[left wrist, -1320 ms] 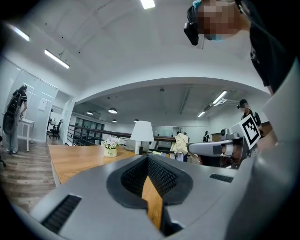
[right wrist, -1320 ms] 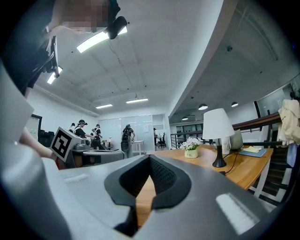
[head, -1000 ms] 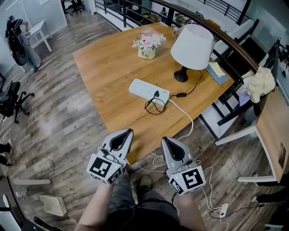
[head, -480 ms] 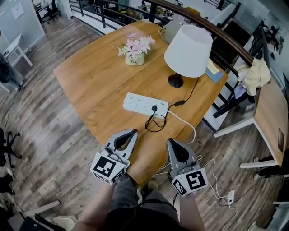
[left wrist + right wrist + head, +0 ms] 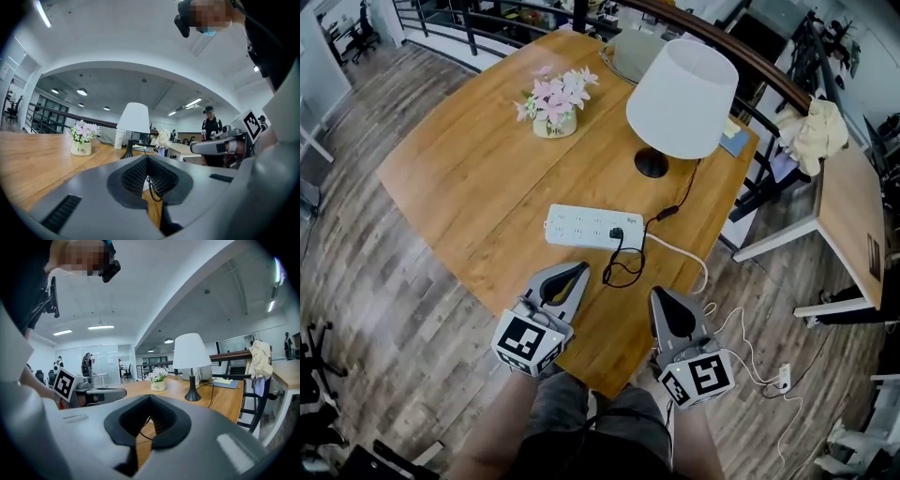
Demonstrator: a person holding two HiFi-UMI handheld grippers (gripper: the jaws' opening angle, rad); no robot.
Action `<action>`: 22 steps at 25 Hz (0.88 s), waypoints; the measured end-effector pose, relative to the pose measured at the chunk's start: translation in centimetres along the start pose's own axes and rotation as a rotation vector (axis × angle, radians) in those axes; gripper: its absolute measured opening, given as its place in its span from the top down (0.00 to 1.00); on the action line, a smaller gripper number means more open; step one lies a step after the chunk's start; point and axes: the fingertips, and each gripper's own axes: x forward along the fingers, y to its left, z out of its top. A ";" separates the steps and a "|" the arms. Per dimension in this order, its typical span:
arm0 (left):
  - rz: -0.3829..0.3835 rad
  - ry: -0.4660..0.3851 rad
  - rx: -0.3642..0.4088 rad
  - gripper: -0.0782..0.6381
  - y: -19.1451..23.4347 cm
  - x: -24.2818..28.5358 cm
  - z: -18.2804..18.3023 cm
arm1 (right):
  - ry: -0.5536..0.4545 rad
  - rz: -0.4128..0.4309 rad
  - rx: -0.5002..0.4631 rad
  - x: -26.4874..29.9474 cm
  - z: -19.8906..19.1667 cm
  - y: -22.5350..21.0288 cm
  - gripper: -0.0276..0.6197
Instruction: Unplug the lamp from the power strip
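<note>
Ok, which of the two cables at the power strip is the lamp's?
The black cable, plugged into the power strip's top face and running to the lamp. The white cable leaves the strip's end and drops off the table.

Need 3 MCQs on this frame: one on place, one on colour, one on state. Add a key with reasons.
1. The power strip lies:
A) beyond the lamp base
B) on the table, nearer the person than the lamp base
C) hanging off the table edge

2. The lampshade is:
A) black
B) white
C) green

3. The lamp's plug is:
A) seated in the power strip
B) lying loose on the table
C) dangling off the table edge

Key:
1 B: the head view shows the strip flat on the wood, on the person's side of the base.
2 B: the shade is plain white.
3 A: the black plug sits in a socket at the strip's right end.
</note>
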 end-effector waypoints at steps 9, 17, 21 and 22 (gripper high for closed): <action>-0.046 0.035 -0.018 0.90 2.0 2.6 -1.9 | 0.041 -0.068 -0.005 1.0 -1.2 -1.3 0.95; 0.055 0.079 -0.048 0.90 4.3 5.1 -3.9 | 0.159 0.106 -0.110 7.3 -3.1 -4.8 0.95; 0.112 0.102 -0.048 0.90 5.0 6.8 -4.9 | 0.264 0.216 -0.238 10.6 -4.1 -5.8 0.95; 0.120 0.112 -0.041 0.90 5.1 7.1 -5.2 | 0.290 0.245 -0.264 11.3 -4.4 -5.7 0.95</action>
